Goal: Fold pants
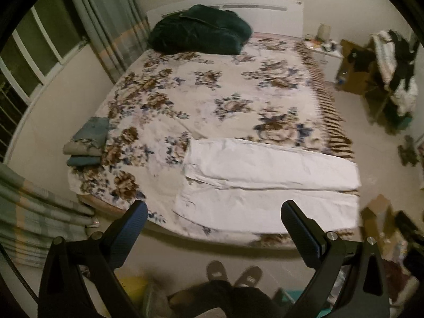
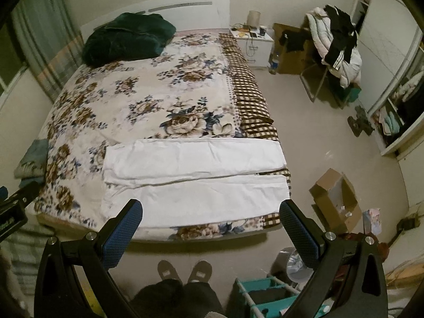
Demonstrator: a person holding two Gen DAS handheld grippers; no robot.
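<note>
White pants (image 1: 267, 182) are laid flat across the near end of the bed (image 1: 201, 98), legs stretched to the right, side by side. The left gripper (image 1: 213, 220) and right gripper (image 2: 210, 216) are held above the near edge, both spread wide, nothing pinched. Folded clothes (image 1: 86, 143) are stacked at the bed's left edge

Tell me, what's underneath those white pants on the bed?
The white pants lie flat on a flowered blanket, and their leg ends reach a brown checked cover at the bed's edge. Whatever lies directly beneath the fabric is covered.
</note>
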